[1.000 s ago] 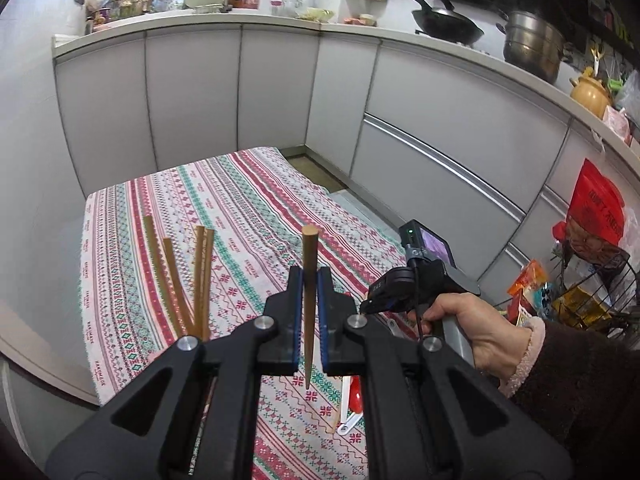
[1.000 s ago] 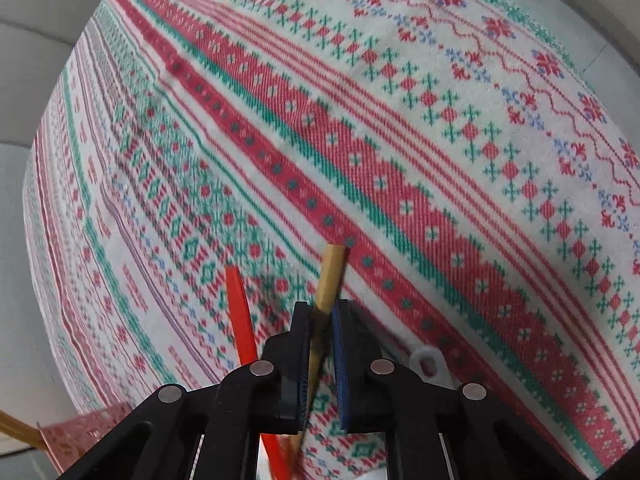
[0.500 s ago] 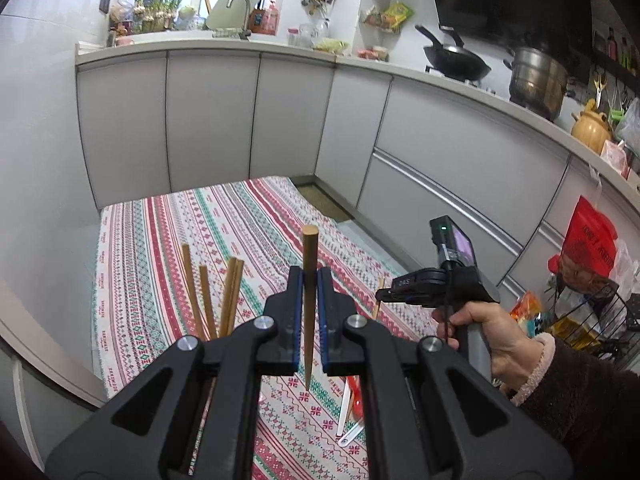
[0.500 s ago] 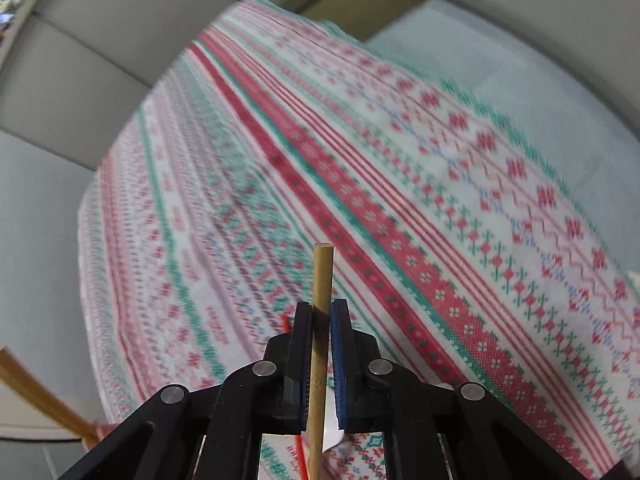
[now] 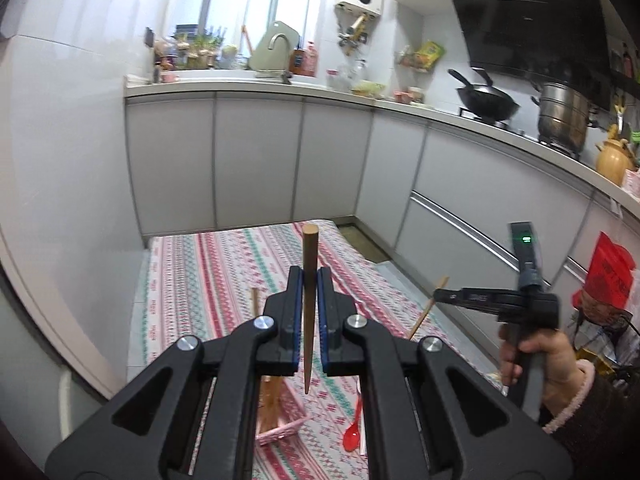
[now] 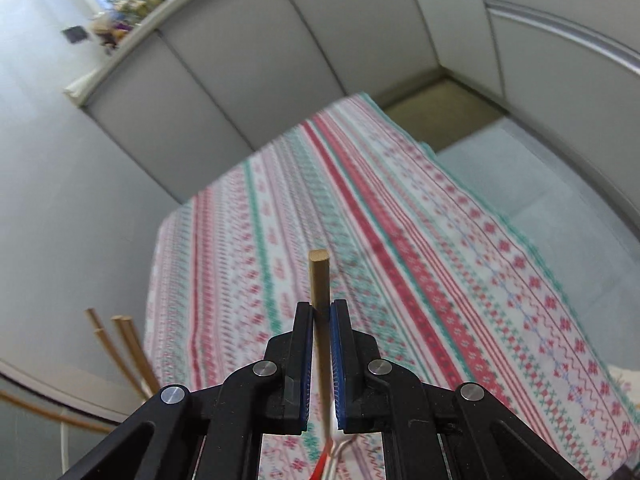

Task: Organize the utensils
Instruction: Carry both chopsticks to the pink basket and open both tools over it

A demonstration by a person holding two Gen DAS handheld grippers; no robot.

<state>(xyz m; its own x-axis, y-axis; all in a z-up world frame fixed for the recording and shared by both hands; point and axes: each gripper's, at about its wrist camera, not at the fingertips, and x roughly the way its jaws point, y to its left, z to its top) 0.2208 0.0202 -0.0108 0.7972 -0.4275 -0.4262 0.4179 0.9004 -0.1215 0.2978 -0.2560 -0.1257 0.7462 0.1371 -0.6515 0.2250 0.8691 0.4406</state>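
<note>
My left gripper [image 5: 308, 280] is shut on a dark brown chopstick [image 5: 309, 304] that stands upright above the patterned tablecloth [image 5: 224, 276]. Below it a pink holder [image 5: 280, 432] holds several chopsticks [image 5: 255, 302]. My right gripper [image 6: 321, 312] is shut on a light wooden chopstick [image 6: 319, 280]; it shows at the right of the left wrist view [image 5: 440, 294], held in the air. A red spoon [image 5: 352, 436] and a white utensil [image 5: 362, 446] lie on the cloth. The chopsticks in the holder [image 6: 128, 340] show low left in the right wrist view.
Grey kitchen cabinets [image 5: 256, 168] wrap around the table's far and right sides. The counter carries a wok [image 5: 486, 102], a steel pot [image 5: 564, 118] and a sink tap [image 5: 280, 40]. A white wall [image 5: 60, 184] runs along the left. A red bag [image 5: 608, 276] hangs at right.
Both grippers have risen and tilted up from the table with their chopsticks. The right gripper lifted its chopstick off the cloth, away from the red spoon.
</note>
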